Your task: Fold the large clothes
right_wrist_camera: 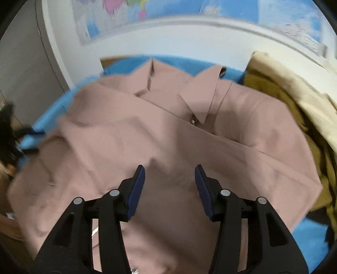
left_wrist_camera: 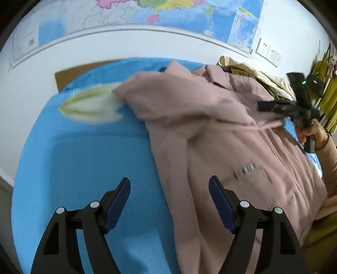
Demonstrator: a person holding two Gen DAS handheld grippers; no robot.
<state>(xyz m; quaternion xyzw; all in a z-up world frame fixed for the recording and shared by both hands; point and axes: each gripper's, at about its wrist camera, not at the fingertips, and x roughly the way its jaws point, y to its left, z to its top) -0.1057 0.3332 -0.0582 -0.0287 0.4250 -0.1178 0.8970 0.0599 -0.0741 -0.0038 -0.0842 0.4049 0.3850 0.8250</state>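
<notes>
A large dusty-pink jacket (left_wrist_camera: 221, 134) lies spread on a blue sheet (left_wrist_camera: 88, 160); its collar is at the far end in the right wrist view (right_wrist_camera: 202, 94). My left gripper (left_wrist_camera: 169, 185) is open and empty above the jacket's left edge, one finger over the sheet, one over the cloth. My right gripper (right_wrist_camera: 169, 175) is open and empty, hovering over the jacket's (right_wrist_camera: 168, 143) middle. In the left wrist view the right gripper's body (left_wrist_camera: 294, 105) shows at the far right, held by a hand.
A pile of beige and olive clothes (right_wrist_camera: 294, 94) lies at the right beside the jacket, also in the left wrist view (left_wrist_camera: 252, 73). A pale leaf-shaped print (left_wrist_camera: 90, 105) is on the sheet. A wall map (left_wrist_camera: 147, 12) hangs behind. Wall sockets (left_wrist_camera: 267, 50) are at the right.
</notes>
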